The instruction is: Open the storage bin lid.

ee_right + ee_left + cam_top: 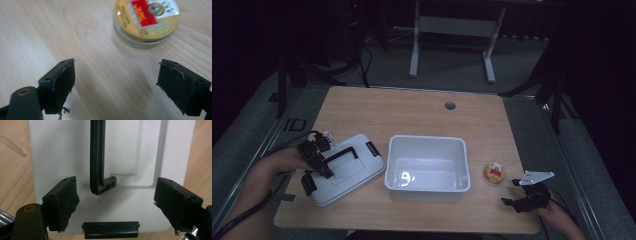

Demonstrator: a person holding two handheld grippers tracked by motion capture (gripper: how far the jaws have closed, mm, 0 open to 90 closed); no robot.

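Print on the round tin, none of it legible

The round tin (146,18) carries a yellow label with a red panel and a small emblem; the lettering on it is too blurred to read in the right gripper view and too small in the high view (494,173).

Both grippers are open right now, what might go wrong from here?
The left gripper hangs open over the white lid; its fingers straddle the black handle, so closing might catch only smooth plastic. The small round tin lies flat ahead of the right gripper; it may slide.
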